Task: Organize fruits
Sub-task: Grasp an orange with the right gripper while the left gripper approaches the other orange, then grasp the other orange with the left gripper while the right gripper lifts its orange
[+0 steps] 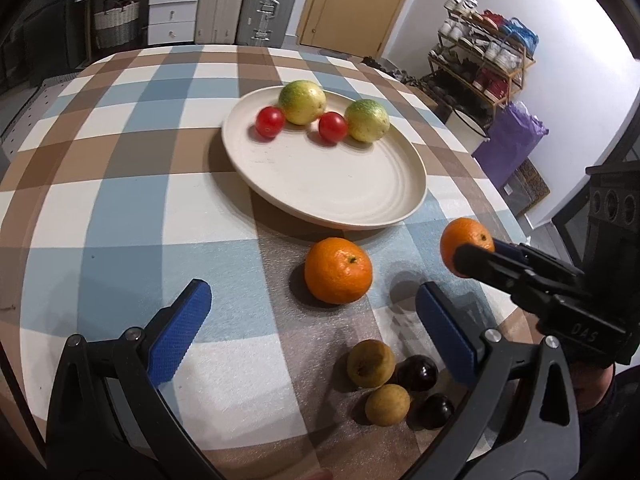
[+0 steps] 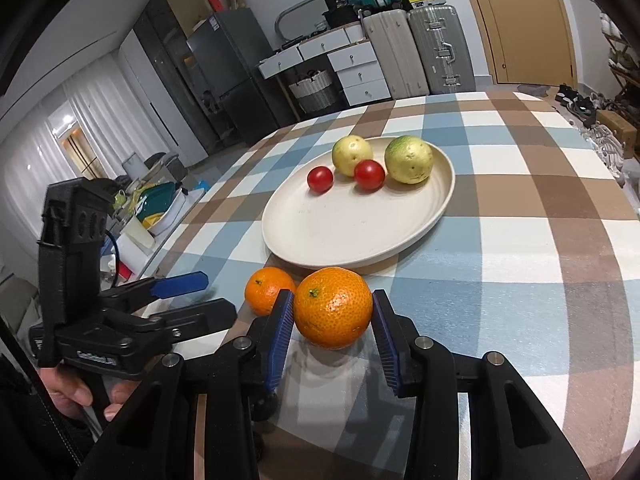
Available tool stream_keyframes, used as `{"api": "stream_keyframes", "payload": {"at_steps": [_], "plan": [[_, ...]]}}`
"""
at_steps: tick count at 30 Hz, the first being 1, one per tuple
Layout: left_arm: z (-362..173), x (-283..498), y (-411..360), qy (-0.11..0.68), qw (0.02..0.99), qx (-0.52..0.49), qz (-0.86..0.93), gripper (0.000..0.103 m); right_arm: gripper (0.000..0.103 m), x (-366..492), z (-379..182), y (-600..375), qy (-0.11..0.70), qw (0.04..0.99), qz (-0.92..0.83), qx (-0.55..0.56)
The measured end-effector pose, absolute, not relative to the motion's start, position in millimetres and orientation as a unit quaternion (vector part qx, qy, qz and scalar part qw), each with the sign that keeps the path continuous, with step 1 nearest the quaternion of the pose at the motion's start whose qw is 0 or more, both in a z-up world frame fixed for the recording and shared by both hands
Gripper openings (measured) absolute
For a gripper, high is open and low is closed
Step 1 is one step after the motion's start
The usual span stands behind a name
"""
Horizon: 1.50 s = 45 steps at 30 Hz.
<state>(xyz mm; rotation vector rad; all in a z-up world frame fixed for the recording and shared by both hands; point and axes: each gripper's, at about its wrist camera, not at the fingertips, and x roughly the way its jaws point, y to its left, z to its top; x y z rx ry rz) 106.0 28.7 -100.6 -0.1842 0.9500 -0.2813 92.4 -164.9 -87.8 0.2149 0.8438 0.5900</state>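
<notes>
the right gripper has an orange pinched between its blue pads, and from its own camera the fruit looks lifted a little — a shadow lies on the checked tablecloth under it. the left wrist view confirms it: the same orange hangs in the air off the right side of the table, clamped in the black right gripper, well clear of the cloth.

the left gripper is spread wide, nothing between its pads, hovering low over the near part of the table. a second orange sits on the cloth just ahead of it, close to the near rim of the cream plate. from the right wrist view that second orange peeks out behind the left finger of the right gripper, and the left gripper shows at the left, a hand curled round its grip.

only the left camera catches the small fruit near its right pad — two tan longans and two dark plums, bunched together and touching. the right view hides them behind its own frame.

on the plate, both views agree: two yellow-green fruits at the far side and two cherry tomatoes just in front of them, the near half of the plate bare.
</notes>
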Motion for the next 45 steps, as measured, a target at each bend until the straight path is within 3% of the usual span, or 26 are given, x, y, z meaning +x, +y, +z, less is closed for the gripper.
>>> {"api": "stream_keyframes", "payload": {"at_steps": [9,11,14,16,22,45], "plan": [[-107,122,12,0.464,0.871,-0.064,-0.147,0.101,0.040,87,-84,-173,0.399,0.867,0.280,0.103],[-108,126,9,0.466,0.870,-0.058,-0.150,0.096,0.040,86,-84,-174,0.398,0.867,0.281,0.102],[-110,131,4,0.472,0.866,-0.054,-0.157,0.080,0.040,85,-82,-175,0.396,0.868,0.281,0.101],[-110,131,1,0.472,0.866,-0.048,-0.160,0.063,0.040,86,-82,-176,0.395,0.869,0.280,0.101],[-107,128,-3,0.473,0.865,-0.037,-0.164,0.037,0.040,86,-83,-180,0.397,0.869,0.278,0.103],[-80,116,7,0.469,0.862,-0.051,-0.188,0.036,0.040,95,-71,-166,0.382,0.870,0.296,0.102]]}}
